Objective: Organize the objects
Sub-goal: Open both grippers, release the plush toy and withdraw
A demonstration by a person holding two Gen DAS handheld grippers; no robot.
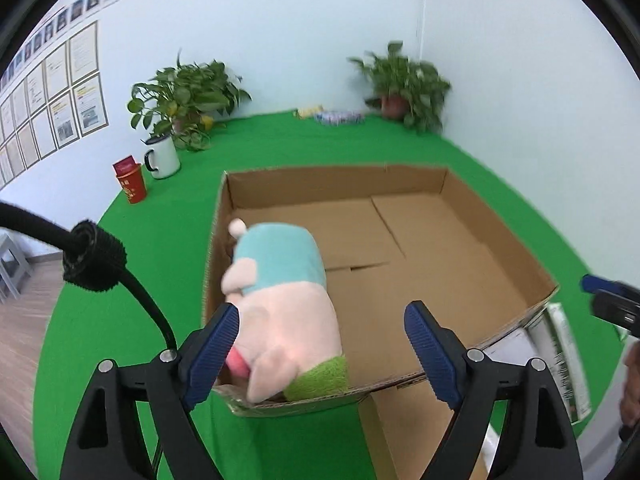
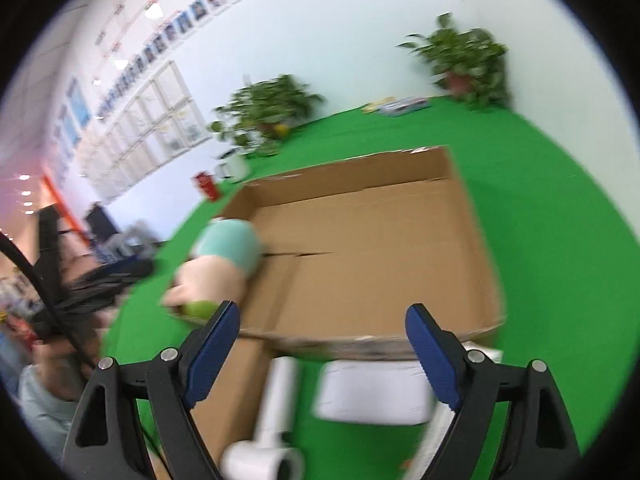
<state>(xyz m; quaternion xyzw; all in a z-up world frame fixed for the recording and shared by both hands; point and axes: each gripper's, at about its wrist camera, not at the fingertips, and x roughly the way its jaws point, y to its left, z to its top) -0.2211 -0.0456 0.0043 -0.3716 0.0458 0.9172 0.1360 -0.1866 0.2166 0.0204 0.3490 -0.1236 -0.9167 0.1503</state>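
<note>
An open cardboard box sits on the green table cover. A plush toy, pink with a teal top and a green end, lies inside along the box's left wall. My left gripper hovers over the box's near edge, open; its left finger is close beside the toy and nothing is pressed between the pads. In the right wrist view the box and the toy are blurred. My right gripper is open above the near rim with nothing between its fingers.
In front of the box lie a white tube-shaped object, a white pack and a folded-down cardboard flap. A white mug, a red cup, two potted plants and small packets stand at the back.
</note>
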